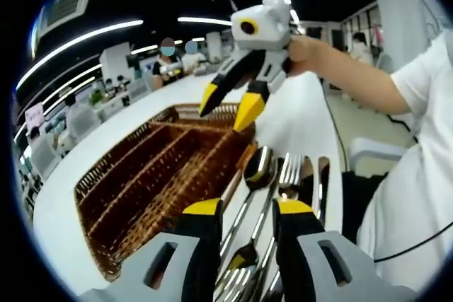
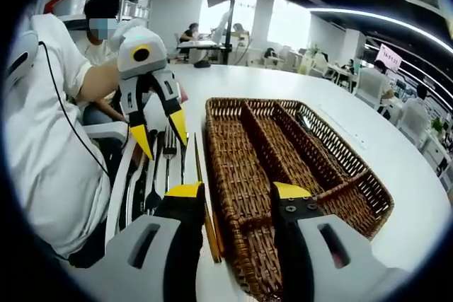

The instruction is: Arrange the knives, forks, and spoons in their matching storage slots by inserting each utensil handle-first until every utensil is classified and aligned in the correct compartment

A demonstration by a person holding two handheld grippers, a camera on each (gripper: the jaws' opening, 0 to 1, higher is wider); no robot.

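A brown wicker tray [image 1: 134, 175] with long compartments lies on the white table, its slots bare. To its right lie a spoon [image 1: 258, 164], a fork [image 1: 290, 167] and a knife [image 1: 323, 182], side by side. My left gripper [image 1: 248, 210] is open above their handles, touching nothing. My right gripper [image 1: 228, 107] hangs open over the tray's far end. In the right gripper view, my right gripper [image 2: 238, 192] stands open over the tray [image 2: 368, 182]. There the left gripper [image 2: 160, 136] hovers open above the fork [image 2: 168, 150] and spoon [image 2: 152, 185]. A thin yellow-brown stick [image 2: 207, 217] lies against the tray's side.
The white table [image 2: 396, 146] stretches wide past the tray. A person in a white shirt [image 2: 42, 139] sits at the utensil side, with a black cable [image 2: 67, 114] across the shirt. White chairs [image 1: 56, 139] and other people stand farther back.
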